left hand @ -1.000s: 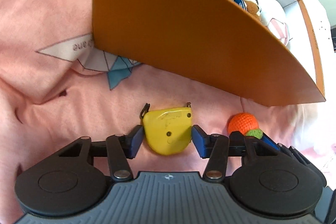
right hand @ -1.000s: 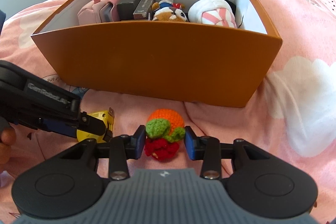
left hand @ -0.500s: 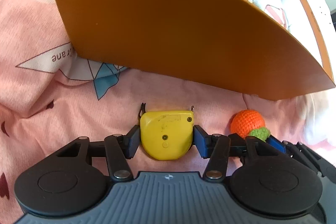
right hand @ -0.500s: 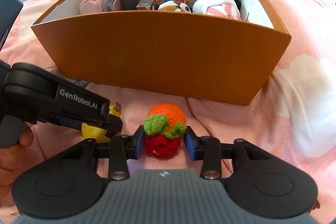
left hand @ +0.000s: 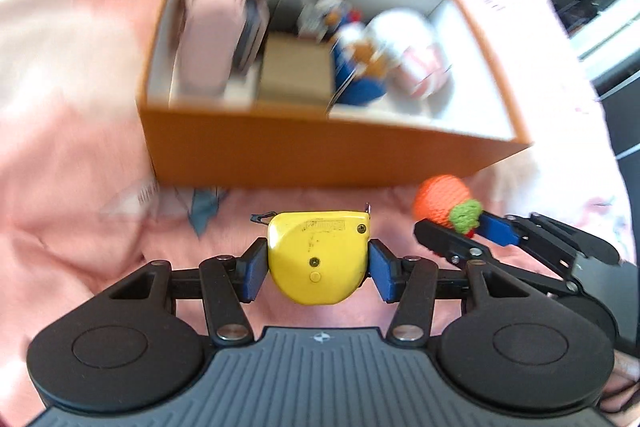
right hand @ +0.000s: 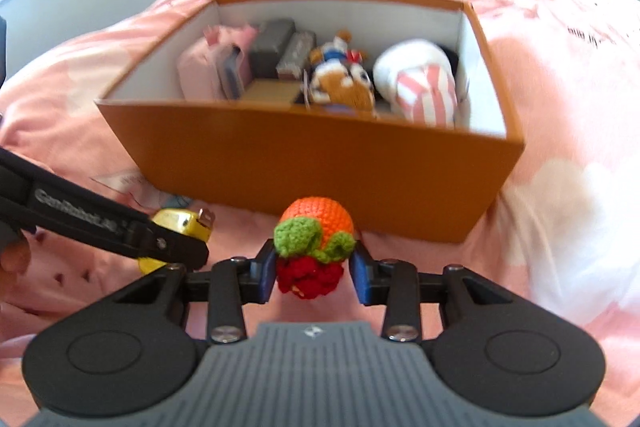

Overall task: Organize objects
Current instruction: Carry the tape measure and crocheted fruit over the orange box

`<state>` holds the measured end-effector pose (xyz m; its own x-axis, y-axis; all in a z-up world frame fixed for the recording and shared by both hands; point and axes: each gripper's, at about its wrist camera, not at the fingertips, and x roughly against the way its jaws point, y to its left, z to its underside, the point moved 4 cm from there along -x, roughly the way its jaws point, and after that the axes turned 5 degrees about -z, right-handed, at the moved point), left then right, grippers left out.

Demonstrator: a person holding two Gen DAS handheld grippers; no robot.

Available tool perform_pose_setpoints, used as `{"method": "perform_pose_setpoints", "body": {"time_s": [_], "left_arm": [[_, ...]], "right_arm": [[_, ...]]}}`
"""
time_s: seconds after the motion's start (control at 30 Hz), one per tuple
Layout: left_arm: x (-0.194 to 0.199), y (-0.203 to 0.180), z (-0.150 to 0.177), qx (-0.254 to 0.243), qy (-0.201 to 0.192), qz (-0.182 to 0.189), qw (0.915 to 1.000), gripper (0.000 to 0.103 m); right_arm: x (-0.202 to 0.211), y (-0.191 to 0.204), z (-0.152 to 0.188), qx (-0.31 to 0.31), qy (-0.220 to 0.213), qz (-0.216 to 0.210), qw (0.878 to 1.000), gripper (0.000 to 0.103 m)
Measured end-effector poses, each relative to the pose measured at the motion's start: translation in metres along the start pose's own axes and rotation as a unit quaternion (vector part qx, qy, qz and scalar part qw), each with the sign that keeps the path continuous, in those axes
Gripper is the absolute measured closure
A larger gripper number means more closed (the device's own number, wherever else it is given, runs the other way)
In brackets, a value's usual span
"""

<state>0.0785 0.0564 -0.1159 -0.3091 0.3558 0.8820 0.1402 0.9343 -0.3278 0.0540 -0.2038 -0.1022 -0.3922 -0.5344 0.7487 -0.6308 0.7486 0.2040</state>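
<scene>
The left gripper (left hand: 318,265) has its blue fingers (left hand: 255,269) pressed on both sides of a yellow tape measure (left hand: 319,259), holding it above the pink bedspread (left hand: 72,75). Just to its right, the right gripper (right hand: 314,273) holds a crocheted toy (right hand: 314,247) between its fingers (right hand: 362,277); the toy has an orange ball at the far end, a green leafy collar and a red part at the near end. Beyond both grippers sits an open orange box (right hand: 304,167) with white inner walls. Inside it, from left to right, are a pink pouch (right hand: 200,73), dark flat boxes (right hand: 276,47), a plush doll (right hand: 340,75) and a white and pink striped plush (right hand: 420,87). The left wrist view is blurred, so a tan item there is perhaps a small carton (left hand: 296,75)
</scene>
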Motion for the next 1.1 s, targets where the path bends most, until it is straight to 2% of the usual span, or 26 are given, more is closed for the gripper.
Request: {"method": "perform_pose_setpoints", "body": {"time_s": [0.13,0.27,0.37,0.53,0.67,0.73,0.87,1.1], "left_arm": [[0.012,-0.017,-0.017,-0.026,-0.023,0.023,0.9991,0.042],[0.024,-0.021,-0.043,-0.059,-0.051,-0.001,0.9969,0.042],[0.032,-0.018,-0.069,-0.078,-0.058,-0.018,0.9951,0.042],[0.021,-0.009,-0.095,-0.104,-0.014,-0.039,0.9937,0.042],[-0.015,-0.007,-0.102,-0.131,0.053,-0.065,0.9878,0.042],[-0.027,-0.008,-0.102,-0.139,0.072,-0.07,0.9852,0.042],[-0.042,-0.023,-0.097,-0.201,0.089,-0.111,0.9691,0.042],[-0.064,-0.033,-0.096,-0.251,0.137,-0.141,0.9479,0.042]], "right_arm": [[0.016,0.006,-0.019,0.014,-0.02,-0.022,0.999,0.063],[0.026,0.01,-0.04,0.024,-0.037,-0.042,0.998,0.063],[0.029,0.012,-0.059,0.024,-0.05,-0.061,0.997,0.063],[0.023,0.014,-0.085,0.032,-0.059,-0.052,0.996,0.063],[0.007,0.01,-0.097,0.023,-0.043,-0.063,0.997,0.063],[-0.001,0.007,-0.1,0.023,-0.03,-0.062,0.997,0.063],[-0.017,0.003,-0.105,0.019,0.0,-0.081,0.997,0.063],[-0.049,-0.006,-0.114,-0.046,0.073,-0.155,0.984,0.063]]}}
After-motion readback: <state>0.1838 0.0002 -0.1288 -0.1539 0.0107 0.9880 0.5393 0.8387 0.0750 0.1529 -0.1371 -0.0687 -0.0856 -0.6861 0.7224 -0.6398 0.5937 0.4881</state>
